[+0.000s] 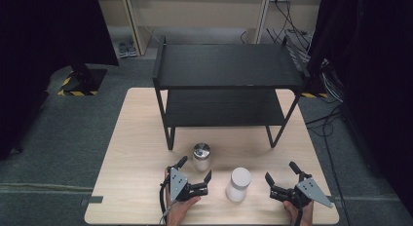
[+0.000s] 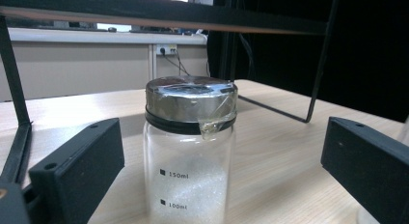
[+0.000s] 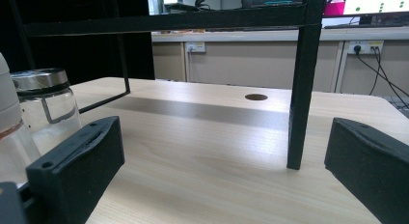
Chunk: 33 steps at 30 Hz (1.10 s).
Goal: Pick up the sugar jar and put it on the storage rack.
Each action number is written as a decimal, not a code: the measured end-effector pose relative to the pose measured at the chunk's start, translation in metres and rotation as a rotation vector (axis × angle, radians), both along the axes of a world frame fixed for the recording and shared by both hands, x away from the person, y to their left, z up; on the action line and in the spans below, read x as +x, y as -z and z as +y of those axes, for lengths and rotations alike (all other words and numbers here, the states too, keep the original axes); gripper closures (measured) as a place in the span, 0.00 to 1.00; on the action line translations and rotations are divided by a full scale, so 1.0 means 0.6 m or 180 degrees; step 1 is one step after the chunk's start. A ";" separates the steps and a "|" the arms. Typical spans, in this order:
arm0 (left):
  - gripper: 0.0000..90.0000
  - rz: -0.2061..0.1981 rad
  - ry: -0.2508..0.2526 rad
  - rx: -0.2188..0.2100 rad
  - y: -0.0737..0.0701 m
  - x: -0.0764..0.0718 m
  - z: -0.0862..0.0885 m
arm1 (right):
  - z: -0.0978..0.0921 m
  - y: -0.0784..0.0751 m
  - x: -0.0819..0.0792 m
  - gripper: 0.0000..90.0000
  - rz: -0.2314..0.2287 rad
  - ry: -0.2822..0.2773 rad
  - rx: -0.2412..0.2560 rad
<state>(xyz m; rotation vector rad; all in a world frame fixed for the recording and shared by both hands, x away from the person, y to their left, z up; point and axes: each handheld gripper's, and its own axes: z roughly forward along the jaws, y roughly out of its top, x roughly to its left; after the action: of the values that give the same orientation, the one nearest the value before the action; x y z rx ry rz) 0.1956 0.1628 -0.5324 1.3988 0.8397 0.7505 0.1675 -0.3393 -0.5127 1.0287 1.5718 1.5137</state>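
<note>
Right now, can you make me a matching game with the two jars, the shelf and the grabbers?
Things:
1. glass jar
2. white jar
3. black shelf
4. left gripper

Places or states:
A. stands at the far side of the table
B. has a shiny metal lid
C. open, jaws either side of the glass jar
D. stands between the two grippers

Pairs: 1-B, 2-D, 3-A, 4-C

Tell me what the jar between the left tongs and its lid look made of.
Jar: clear glass by the look, see-through with printed volume marks; clear plastic is possible. Lid: shiny silver metal, mirror-like reflections, with a black ring beneath that looks like rubber or plastic.
</note>
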 end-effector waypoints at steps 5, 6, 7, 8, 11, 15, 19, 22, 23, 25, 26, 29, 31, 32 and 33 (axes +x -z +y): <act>0.06 0.0106 -0.0037 -0.0095 -0.002 0.006 0.003 | -0.001 0.000 0.000 0.00 0.0005 -0.0006 0.0007; 0.06 0.0127 -0.0044 -0.0055 -0.006 0.008 0.003 | -0.001 0.000 0.000 0.00 0.0006 -0.0007 0.0004; 0.06 0.0133 -0.0042 -0.0017 -0.010 0.010 0.003 | -0.001 0.000 0.000 0.00 0.0010 -0.0006 0.0005; 0.06 0.0135 -0.0038 -0.0002 -0.013 0.012 0.004 | -0.001 0.000 0.000 0.01 0.0013 -0.0008 0.0005; 0.07 0.0141 -0.0028 0.0043 -0.022 0.021 0.005 | 0.000 0.000 0.000 0.01 0.0010 -0.0012 0.0002; 0.09 0.0211 0.0003 0.0075 -0.028 0.036 0.003 | -0.001 0.000 0.000 0.01 0.0026 -0.0006 0.0019; 0.12 0.0251 -0.0022 0.0168 -0.031 0.047 -0.007 | -0.002 0.000 0.001 0.01 0.0031 -0.0010 0.0026; 0.14 0.0269 -0.0061 0.0230 -0.035 0.055 -0.013 | -0.002 0.000 0.001 0.01 0.0031 -0.0018 0.0026; 0.15 0.0285 -0.0069 0.0259 -0.037 0.058 -0.013 | -0.003 0.000 0.001 0.01 0.0032 -0.0021 0.0026; 0.16 0.0327 -0.0074 0.0282 -0.039 0.062 -0.013 | -0.003 -0.001 0.001 0.01 0.0038 -0.0026 0.0029; 0.18 0.0346 -0.0065 0.0288 -0.038 0.064 -0.013 | -0.003 -0.001 0.001 0.01 0.0046 -0.0027 0.0031; 0.19 0.0361 -0.0044 0.0305 -0.040 0.067 -0.012 | -0.003 -0.001 0.002 0.01 0.0053 -0.0030 0.0027; 0.21 0.0363 -0.0041 0.0330 -0.041 0.069 -0.013 | -0.003 -0.001 0.002 0.02 0.0052 -0.0033 0.0024; 0.23 0.0362 -0.0032 0.0335 -0.041 0.071 -0.013 | -0.003 -0.001 0.002 0.02 0.0052 -0.0036 0.0024; 0.24 0.0364 -0.0019 0.0338 -0.041 0.072 -0.012 | -0.002 -0.001 0.002 0.02 0.0054 -0.0035 0.0025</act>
<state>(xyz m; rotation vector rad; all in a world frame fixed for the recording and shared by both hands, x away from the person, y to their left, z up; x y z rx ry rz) 0.2389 0.1555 -0.5077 1.5461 0.9038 0.7338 0.1687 -0.3408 -0.5120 1.0413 1.5868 1.5236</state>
